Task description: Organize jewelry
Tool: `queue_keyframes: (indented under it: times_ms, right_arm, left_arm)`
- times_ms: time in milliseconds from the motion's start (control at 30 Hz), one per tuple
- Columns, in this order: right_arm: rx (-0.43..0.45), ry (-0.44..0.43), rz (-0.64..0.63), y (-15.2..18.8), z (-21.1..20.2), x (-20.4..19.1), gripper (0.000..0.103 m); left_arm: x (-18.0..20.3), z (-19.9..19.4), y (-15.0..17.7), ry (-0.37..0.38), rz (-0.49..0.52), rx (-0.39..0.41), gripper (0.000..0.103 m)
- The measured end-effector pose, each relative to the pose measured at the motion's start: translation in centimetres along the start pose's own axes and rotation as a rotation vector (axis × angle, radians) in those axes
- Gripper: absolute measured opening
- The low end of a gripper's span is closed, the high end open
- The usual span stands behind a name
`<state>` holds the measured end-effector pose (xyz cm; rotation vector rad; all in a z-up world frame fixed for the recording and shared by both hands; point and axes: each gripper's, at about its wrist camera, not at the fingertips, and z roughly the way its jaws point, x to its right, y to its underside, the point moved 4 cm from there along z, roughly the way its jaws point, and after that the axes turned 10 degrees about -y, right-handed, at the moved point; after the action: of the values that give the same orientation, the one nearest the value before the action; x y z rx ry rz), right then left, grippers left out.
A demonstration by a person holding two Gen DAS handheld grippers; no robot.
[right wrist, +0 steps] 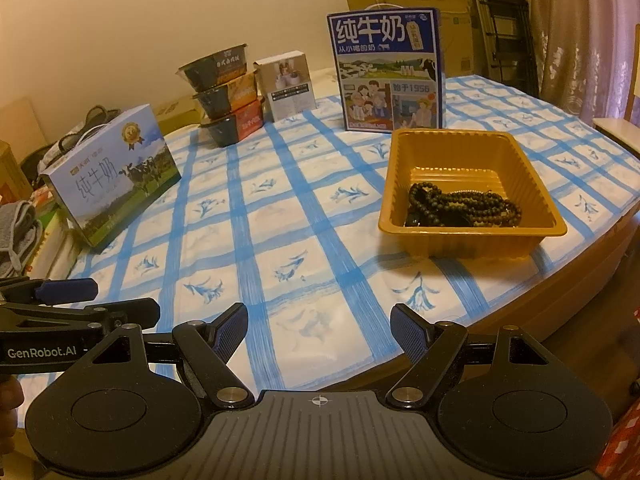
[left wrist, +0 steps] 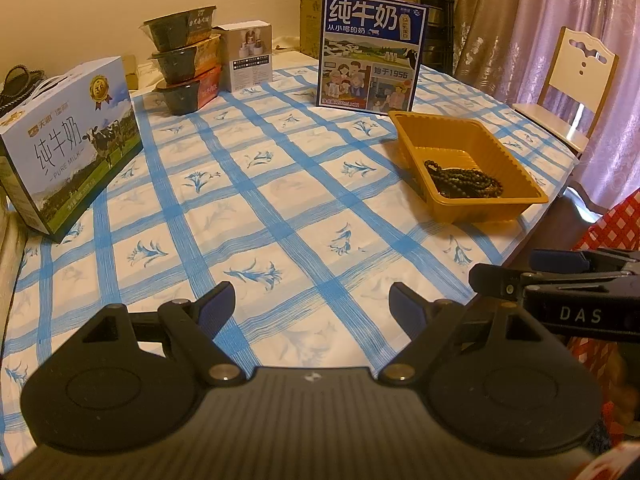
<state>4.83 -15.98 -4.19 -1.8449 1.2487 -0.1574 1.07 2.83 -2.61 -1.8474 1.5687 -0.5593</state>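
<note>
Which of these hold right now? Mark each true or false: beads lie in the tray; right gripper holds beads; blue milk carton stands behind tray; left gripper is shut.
1. Dark beads lie inside the yellow tray: true.
2. The right gripper holds beads: false, it is open and empty.
3. The blue milk carton stands upright behind the tray: true.
4. The left gripper is shut: false, its jaws stand wide apart above the tablecloth.

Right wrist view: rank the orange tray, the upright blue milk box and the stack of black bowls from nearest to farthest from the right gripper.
1. Orange tray, ahead and right of the right gripper, beads inside.
2. Upright blue milk box, just behind the tray.
3. Stack of black bowls, far left, near the wall.
</note>
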Motion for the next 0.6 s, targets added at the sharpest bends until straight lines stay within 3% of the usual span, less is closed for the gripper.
queue_keyframes:
  times_ms: [600]
  right_arm:
    - [0.010, 0.000, 0.003, -0.34, -0.06, -0.09, 0.078]
  left_arm:
    - [0.14, -0.09, -0.40, -0.002, 0.003, 0.006, 0.083]
